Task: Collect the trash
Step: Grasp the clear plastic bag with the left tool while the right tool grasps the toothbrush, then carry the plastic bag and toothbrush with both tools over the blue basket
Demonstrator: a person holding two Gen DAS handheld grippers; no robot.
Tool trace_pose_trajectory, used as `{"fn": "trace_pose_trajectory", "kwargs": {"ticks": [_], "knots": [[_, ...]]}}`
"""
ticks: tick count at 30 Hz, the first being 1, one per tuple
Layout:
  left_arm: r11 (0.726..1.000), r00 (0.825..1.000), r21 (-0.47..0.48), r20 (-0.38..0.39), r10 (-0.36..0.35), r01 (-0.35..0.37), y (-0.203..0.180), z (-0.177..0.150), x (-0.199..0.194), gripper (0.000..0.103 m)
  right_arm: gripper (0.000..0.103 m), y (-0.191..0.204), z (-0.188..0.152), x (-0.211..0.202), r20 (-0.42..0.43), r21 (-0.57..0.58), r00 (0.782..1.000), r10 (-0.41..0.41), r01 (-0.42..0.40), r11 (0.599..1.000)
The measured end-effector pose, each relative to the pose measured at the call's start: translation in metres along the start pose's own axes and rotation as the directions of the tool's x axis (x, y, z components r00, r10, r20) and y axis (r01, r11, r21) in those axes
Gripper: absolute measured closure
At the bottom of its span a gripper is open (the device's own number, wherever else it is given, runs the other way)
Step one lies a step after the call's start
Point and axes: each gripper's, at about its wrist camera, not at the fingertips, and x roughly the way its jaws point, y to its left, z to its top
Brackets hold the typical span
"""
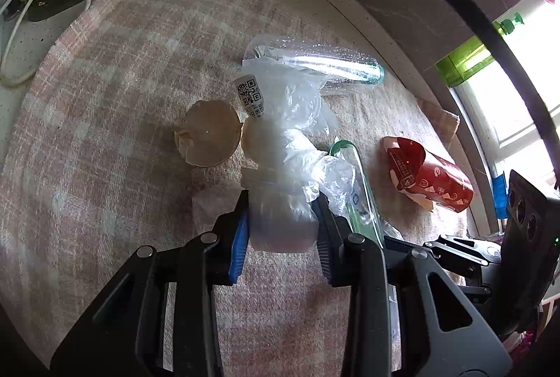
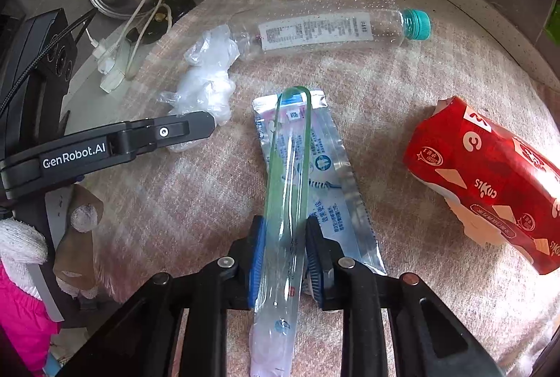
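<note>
The left tongs (image 1: 281, 205) are clenched on the crumpled bag (image 1: 290, 146), while the right tongs (image 2: 284, 237) clasp the sachet (image 2: 287, 167), whose long axis runs toward twelve o'clock on the table (image 2: 402, 90).

"GenRobot.AI" stands on the black gripper arm (image 2: 105, 146) at nine o'clock; a large "3" on the red wrapper (image 2: 490, 181) at three o'clock.
</note>
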Motion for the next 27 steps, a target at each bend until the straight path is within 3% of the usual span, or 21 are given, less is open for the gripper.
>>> {"fn": "trace_pose_trajectory", "kwargs": {"ticks": [15, 27], "knots": [[0.997, 0.999, 0.066, 0.013, -0.049, 0.048, -0.026, -0.026, -0.029, 0.07, 0.081, -0.005, -0.018, -0.036, 0.097, 0.06, 0.993, 0.068, -0.074, 0.995], [0.993, 0.998, 0.109, 0.038, -0.048, 0.044, -0.031, -0.065, -0.069, 0.07, 0.081, 0.002, -0.052, -0.071, 0.157, 0.083, 0.981, 0.111, -0.125, 0.989]]}}
